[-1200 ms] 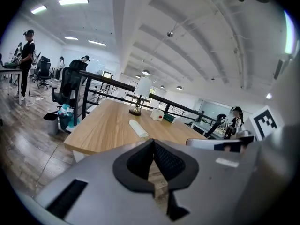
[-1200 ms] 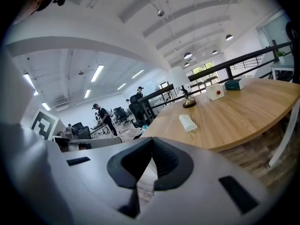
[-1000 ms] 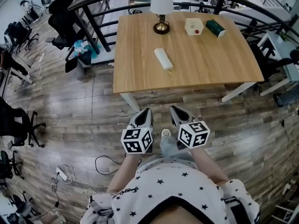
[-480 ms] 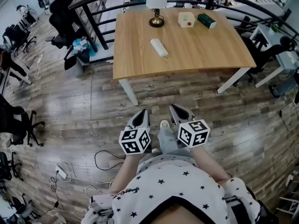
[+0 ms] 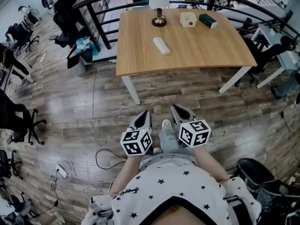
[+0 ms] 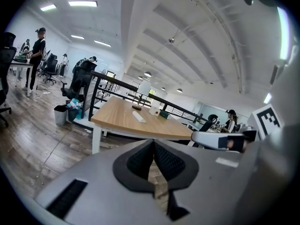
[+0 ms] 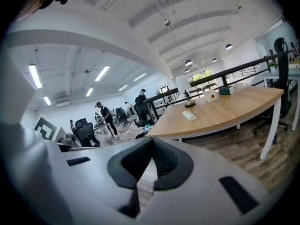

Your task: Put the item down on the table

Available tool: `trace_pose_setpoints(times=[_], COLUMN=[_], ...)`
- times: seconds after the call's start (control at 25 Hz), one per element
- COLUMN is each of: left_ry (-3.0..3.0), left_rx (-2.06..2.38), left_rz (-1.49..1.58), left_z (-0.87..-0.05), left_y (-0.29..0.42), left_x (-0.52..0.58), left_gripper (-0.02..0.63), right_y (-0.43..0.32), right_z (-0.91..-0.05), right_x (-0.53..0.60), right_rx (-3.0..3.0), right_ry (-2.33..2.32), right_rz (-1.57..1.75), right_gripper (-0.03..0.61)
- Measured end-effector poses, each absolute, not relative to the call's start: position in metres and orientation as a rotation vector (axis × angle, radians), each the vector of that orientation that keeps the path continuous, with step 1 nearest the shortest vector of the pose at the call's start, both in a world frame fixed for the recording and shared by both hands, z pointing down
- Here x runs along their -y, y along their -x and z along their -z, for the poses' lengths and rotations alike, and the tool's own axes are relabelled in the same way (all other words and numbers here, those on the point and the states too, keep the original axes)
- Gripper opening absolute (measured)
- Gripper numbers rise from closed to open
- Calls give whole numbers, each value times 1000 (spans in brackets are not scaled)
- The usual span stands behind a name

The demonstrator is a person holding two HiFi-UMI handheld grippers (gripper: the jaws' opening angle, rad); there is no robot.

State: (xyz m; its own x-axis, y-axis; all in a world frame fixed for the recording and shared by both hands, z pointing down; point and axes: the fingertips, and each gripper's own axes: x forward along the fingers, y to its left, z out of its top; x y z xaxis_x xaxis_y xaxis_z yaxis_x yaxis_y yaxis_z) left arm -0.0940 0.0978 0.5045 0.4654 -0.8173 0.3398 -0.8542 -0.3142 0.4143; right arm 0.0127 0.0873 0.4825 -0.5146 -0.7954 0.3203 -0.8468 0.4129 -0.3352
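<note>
The white, rounded oblong item is lying flat on the light wooden table with white legs in the upper middle of the head view. It is sitting just in front of a white-shaded lamp on a brass base, with a white box bearing a red dot and a dark green box resting to the right near the far edge. Well apart from it, in the lower middle of the frame, the person is holding the left gripper and the right gripper side by side above the grey wood-plank floor, both pointing toward the table, each with its jaws pressing together on nothing.
</note>
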Motion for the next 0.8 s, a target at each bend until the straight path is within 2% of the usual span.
trace_pose_setpoints(times=[0.8], left_ry=[-2183], left_rx=[1349], left_rz=[-97], left_z=[-507], left_y=[98], left_x=[-84], left_gripper=[11], right_y=[3], right_z=[-475], right_x=[-77], right_rx=[2605], right_ry=[-1444], right_rz=[-645], right_gripper=[-6])
